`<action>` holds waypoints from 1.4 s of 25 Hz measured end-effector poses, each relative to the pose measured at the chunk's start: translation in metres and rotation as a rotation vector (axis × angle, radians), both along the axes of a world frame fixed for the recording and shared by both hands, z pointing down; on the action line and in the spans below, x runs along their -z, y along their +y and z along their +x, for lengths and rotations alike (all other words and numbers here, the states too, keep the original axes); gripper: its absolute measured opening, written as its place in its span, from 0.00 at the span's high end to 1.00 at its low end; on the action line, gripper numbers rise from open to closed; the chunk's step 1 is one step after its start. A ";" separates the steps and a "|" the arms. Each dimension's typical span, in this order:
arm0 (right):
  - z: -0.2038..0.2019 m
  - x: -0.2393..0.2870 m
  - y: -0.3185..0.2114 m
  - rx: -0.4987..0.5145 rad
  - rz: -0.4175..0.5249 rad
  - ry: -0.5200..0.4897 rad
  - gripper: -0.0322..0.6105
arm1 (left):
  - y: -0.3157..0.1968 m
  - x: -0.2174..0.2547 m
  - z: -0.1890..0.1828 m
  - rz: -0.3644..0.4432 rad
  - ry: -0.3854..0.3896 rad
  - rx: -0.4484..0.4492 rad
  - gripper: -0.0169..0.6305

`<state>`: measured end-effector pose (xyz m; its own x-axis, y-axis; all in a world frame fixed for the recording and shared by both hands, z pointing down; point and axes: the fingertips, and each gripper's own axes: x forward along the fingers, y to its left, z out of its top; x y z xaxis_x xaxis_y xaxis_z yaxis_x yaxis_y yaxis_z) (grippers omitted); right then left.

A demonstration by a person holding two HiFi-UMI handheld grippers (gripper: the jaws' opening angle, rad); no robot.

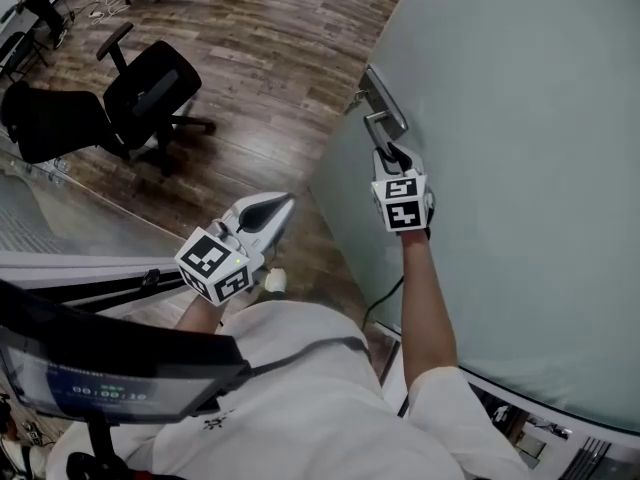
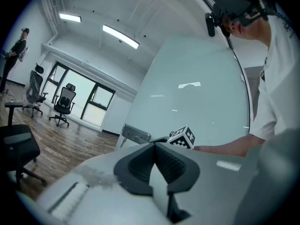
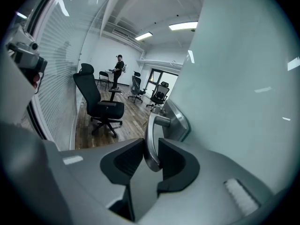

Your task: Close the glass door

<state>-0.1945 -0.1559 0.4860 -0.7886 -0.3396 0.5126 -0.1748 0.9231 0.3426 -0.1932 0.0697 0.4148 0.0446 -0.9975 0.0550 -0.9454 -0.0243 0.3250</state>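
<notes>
Reaching straight out ahead with my right arm [image 1: 425, 298], forearm bare and extended along the pane, I've got my right gripper [image 1: 392, 154] tipped a little downward onto the handle [image 1: 378, 120]. In the right gripper view the jaws are closed onto the metal lever [image 3: 151, 135], one dark pad pressing each side of it, the lever standing upright between them. My left gripper [image 1: 281, 206] hangs low and close to my body, pointing level over the wooden floor [image 1: 270, 58]; its jaws are pressed tip to tip with nothing between them.

The glass door [image 1: 520, 168] is a big frosted pane, pale grey-green, filling the right side of the head view. The handle sits on a brushed metal plate [image 1: 386, 96] right at the door's edge, and past that edge there's floor and a black office chair [image 1: 150, 88].
</notes>
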 end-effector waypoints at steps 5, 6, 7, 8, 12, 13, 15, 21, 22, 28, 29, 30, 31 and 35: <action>-0.003 -0.018 0.041 0.039 0.004 -0.003 0.79 | 0.022 -0.003 0.005 0.024 -0.023 0.047 0.96; -0.003 -0.019 0.046 0.046 0.005 -0.004 0.79 | 0.025 0.000 0.008 0.029 -0.025 0.062 0.96; -0.003 -0.018 0.051 0.054 0.007 -0.005 0.79 | 0.028 0.002 0.011 0.032 -0.025 0.076 0.96; -0.003 -0.017 0.056 0.062 0.008 -0.005 0.79 | 0.032 0.004 0.017 0.032 -0.024 0.090 0.96; -0.002 -0.013 0.079 0.096 0.020 -0.013 0.79 | 0.052 0.001 0.045 0.008 -0.029 0.133 0.96; -0.004 -0.012 0.085 0.108 0.024 -0.018 0.79 | 0.058 -0.002 0.049 0.000 -0.025 0.155 0.96; -0.008 -0.012 0.096 0.128 0.025 -0.021 0.79 | 0.068 -0.007 0.057 -0.010 -0.010 0.197 0.96; -0.007 -0.011 0.126 0.178 0.008 -0.014 0.79 | 0.095 -0.009 0.102 -0.027 -0.010 0.252 0.96; -0.005 -0.008 0.135 0.186 0.003 -0.012 0.79 | 0.104 -0.008 0.110 -0.028 -0.009 0.266 0.96; 0.004 -0.006 0.181 0.219 -0.004 -0.010 0.79 | 0.154 -0.013 0.148 -0.038 -0.007 0.340 0.96; 0.003 -0.009 0.180 0.230 -0.006 -0.010 0.79 | 0.153 -0.015 0.151 -0.046 -0.008 0.358 0.96; 0.002 -0.011 0.179 0.241 -0.006 -0.012 0.79 | 0.151 -0.017 0.154 -0.052 -0.008 0.374 0.96; 0.002 -0.011 0.179 0.250 -0.005 -0.013 0.79 | 0.151 -0.017 0.156 -0.056 -0.008 0.388 0.96; 0.004 -0.011 0.198 0.276 -0.011 -0.014 0.79 | 0.162 -0.018 0.161 -0.057 -0.007 0.421 0.96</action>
<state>-0.1907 0.0419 0.4972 -0.8576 -0.1053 0.5034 0.0793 0.9400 0.3317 -0.0318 0.2315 0.4327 -0.3664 -0.9240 0.1094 -0.8712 0.3820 0.3085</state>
